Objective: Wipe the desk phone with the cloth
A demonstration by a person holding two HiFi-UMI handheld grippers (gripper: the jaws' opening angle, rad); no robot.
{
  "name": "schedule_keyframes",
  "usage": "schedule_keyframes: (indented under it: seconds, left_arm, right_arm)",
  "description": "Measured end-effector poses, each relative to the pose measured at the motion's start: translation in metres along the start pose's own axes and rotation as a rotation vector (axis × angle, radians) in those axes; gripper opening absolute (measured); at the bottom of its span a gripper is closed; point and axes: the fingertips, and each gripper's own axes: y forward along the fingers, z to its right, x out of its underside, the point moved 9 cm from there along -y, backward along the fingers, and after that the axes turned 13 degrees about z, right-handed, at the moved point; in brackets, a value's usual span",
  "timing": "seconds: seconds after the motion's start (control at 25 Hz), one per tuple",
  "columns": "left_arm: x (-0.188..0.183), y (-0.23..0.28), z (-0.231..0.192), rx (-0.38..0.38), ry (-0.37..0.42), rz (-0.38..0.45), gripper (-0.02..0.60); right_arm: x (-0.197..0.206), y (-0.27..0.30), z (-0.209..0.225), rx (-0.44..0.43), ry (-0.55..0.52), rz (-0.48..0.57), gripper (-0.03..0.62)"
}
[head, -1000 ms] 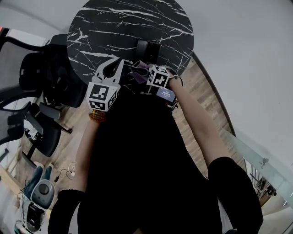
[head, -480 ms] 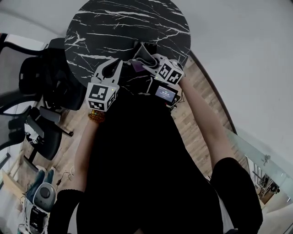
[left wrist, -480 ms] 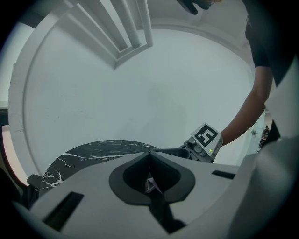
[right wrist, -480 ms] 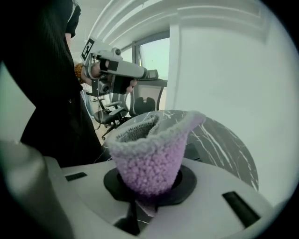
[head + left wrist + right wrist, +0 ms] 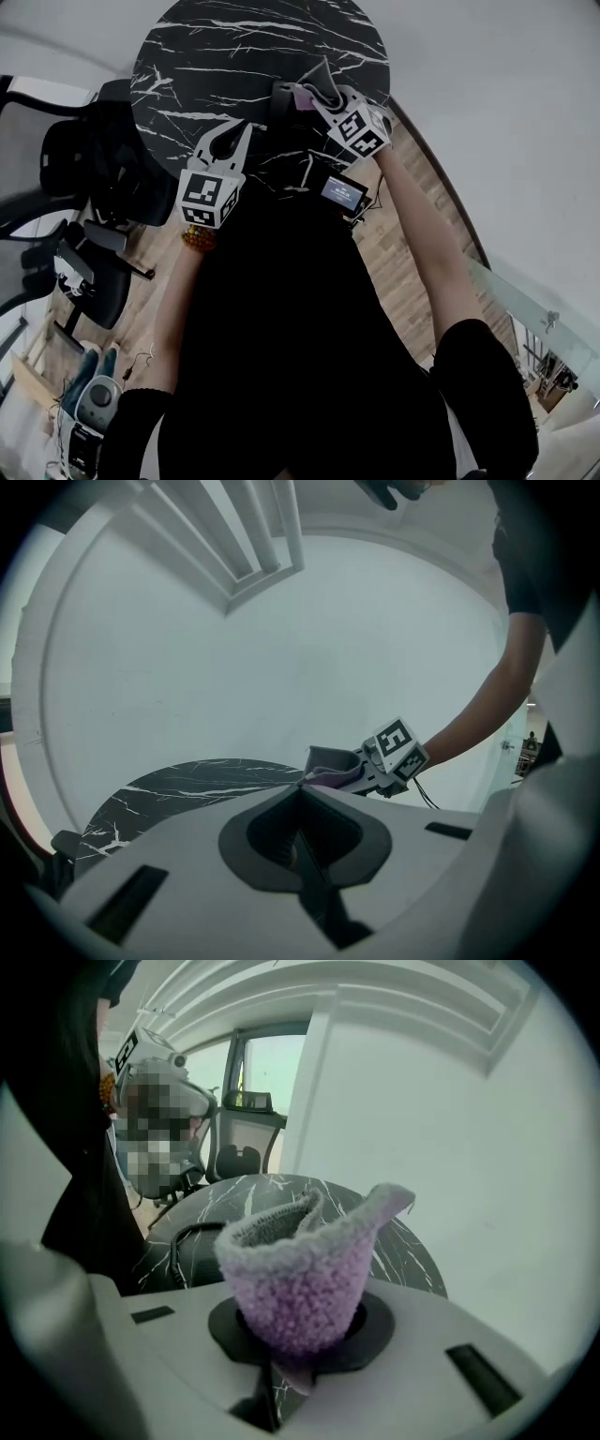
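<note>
A fluffy lilac cloth (image 5: 300, 1279) sticks up out of my right gripper (image 5: 295, 1340), which is shut on it. In the head view that gripper (image 5: 319, 98) holds the cloth (image 5: 314, 86) over the right side of the round black marble table (image 5: 234, 47). A dark boxy object (image 5: 281, 94), probably the desk phone, shows just left of the cloth and is mostly hidden. A black coiled cord (image 5: 178, 1241) lies on the table. My left gripper (image 5: 234, 136) hovers at the table's near edge, shut and empty. From the left gripper view the cloth (image 5: 333, 772) is ahead and to the right.
Black office chairs (image 5: 84, 159) stand left of the table on a wooden floor. A small lit screen with cables (image 5: 340, 193) sits below my right gripper. A glass panel (image 5: 525, 309) runs along the right. A white wall curves behind the table.
My right gripper has carried the cloth away from me, from the table's near edge up onto its right side. The left gripper has stayed put.
</note>
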Motion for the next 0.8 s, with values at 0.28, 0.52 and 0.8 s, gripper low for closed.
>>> schedule_keyframes:
  seconds: [0.28,0.52,0.8]
  left_arm:
    - [0.000,0.000,0.007,0.027,0.019,-0.023,0.012]
    - [0.000,-0.008,0.004,0.011,0.037,-0.043,0.012]
    - [0.005,-0.010,0.007,-0.016,0.022,-0.047,0.012]
  right_arm:
    - [0.016,0.014,0.005,0.039,-0.050,-0.122,0.063]
    - [0.028,0.028,0.005,0.048,-0.047,-0.179,0.063]
    - [0.030,0.034,0.004,0.031,-0.045,-0.192,0.063]
